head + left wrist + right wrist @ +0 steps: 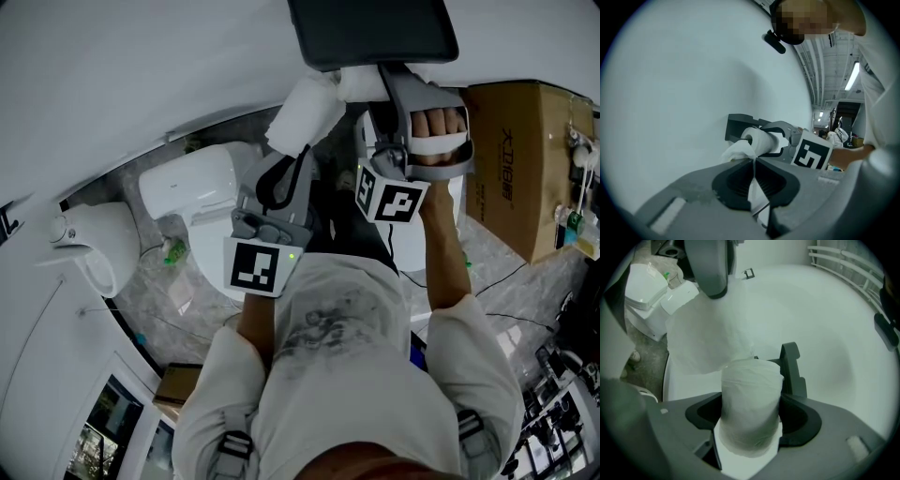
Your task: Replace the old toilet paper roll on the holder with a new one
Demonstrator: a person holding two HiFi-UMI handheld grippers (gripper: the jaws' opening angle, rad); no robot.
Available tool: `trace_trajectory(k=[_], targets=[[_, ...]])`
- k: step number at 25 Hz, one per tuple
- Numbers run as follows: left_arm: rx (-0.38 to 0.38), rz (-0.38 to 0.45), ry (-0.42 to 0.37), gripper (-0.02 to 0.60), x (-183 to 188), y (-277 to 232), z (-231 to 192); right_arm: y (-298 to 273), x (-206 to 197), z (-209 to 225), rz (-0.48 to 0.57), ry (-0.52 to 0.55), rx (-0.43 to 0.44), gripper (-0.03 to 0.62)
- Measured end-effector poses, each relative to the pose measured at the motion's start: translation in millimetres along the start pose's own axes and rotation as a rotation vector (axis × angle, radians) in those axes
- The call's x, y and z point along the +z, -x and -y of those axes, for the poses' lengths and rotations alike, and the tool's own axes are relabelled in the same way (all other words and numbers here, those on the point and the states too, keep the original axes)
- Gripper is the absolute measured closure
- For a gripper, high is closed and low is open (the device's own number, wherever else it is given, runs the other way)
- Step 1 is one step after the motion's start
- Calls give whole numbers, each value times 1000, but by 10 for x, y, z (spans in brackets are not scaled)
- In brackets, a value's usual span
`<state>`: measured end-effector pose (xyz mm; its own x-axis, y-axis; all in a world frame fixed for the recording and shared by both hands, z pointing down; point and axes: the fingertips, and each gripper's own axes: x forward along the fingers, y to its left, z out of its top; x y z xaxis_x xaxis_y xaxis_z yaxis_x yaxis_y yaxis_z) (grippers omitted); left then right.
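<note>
A white toilet paper roll (751, 401) stands upright between my right gripper's (751, 420) jaws, which are shut on it, right in front of the dark holder (791, 367) on the white wall. A loose sheet of its paper (708, 333) runs off to the left gripper (710, 268). In the left gripper view the left gripper (753, 161) is shut on that sheet (738, 150), with the roll (761, 139) and the holder (738, 125) just beyond. From the head view, the left gripper (298, 141) and right gripper (380, 89) sit side by side under the holder (375, 28).
A white toilet (202, 187) stands at the left on the marbled floor, with another white fixture (89, 239) further left. A cardboard box (525, 159) sits at the right, with cables on the floor beside it. The white wall is close ahead.
</note>
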<state>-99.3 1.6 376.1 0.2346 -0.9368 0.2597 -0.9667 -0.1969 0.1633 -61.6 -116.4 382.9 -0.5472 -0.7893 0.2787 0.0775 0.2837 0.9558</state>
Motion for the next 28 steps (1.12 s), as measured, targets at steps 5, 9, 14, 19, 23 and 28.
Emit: trace_trajectory(k=[5,9,14,19,23,28], targets=[[14,7,-3,565,32,-3,-22,8,19,12,16,-8,-10,220],[19,10,-1,565,41,-3,-9,49,30,21,38,-30,-27,215],[25,20,-4,565,88,6,3,97,21,51,60,-53,-42,214],[33,21,-7,565,106,52,14,164,10,51,75,-89,-36,189],[40,29,-14,565,128,85,34,228,-10,15,86,-116,-16,175],[46,53,-6,565,183,134,76,341,-33,-55,97,-150,9,175]])
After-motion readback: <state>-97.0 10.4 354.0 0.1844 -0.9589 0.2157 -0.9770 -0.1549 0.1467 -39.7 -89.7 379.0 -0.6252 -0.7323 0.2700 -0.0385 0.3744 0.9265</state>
